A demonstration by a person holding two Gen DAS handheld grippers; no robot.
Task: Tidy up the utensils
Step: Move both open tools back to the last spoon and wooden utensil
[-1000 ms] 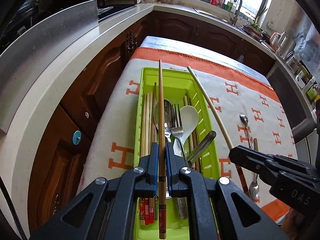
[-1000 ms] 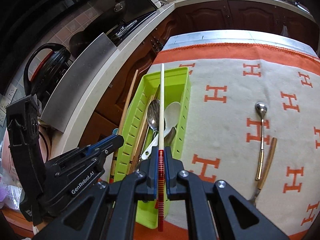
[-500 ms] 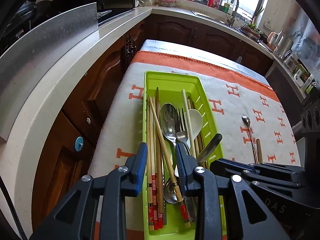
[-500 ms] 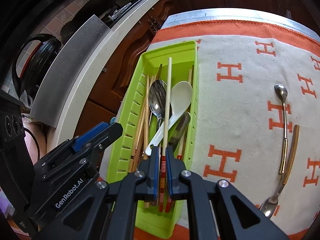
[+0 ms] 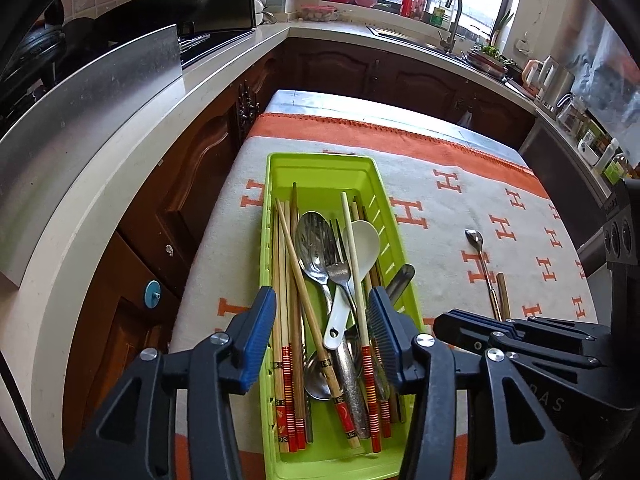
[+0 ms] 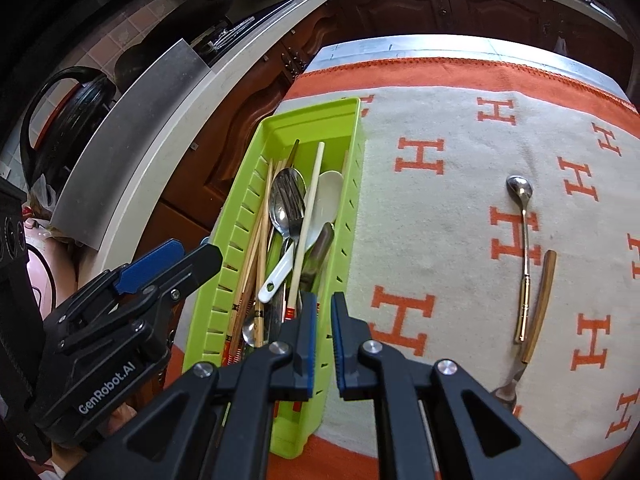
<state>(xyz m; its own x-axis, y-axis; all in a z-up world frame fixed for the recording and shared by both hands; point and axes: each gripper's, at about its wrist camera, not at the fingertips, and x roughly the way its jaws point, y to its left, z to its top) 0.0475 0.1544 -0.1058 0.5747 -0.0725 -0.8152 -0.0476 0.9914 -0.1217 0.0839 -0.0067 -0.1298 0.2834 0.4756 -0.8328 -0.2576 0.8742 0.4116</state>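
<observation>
A lime green utensil tray (image 5: 324, 168) (image 6: 320, 116) lies on the cloth and holds several chopsticks (image 5: 288, 280), a metal spoon (image 5: 314, 236), a fork (image 5: 338, 264) and a white spoon (image 5: 364, 244) (image 6: 330, 192). My left gripper (image 5: 322, 328) is open and empty above the tray's near end. My right gripper (image 6: 323, 320) is slightly open and empty over the tray's near right wall; a pale chopstick (image 6: 308, 216) lies loose in the tray before it. A small metal spoon (image 6: 524, 240) (image 5: 482, 264) and a wooden-handled utensil (image 6: 540, 304) lie on the cloth to the right.
The table wears a white cloth with orange H marks (image 6: 420, 156) and an orange border. A dark wooden cabinet and pale counter (image 5: 120, 152) run along the left, with a metal panel (image 5: 92, 92) on top. A sink (image 5: 452, 36) is at the back.
Both grippers let go of their chopsticks, which now lie in the tray. The left jaws opened wide, the right jaws parted a little, and both grippers drew back.
</observation>
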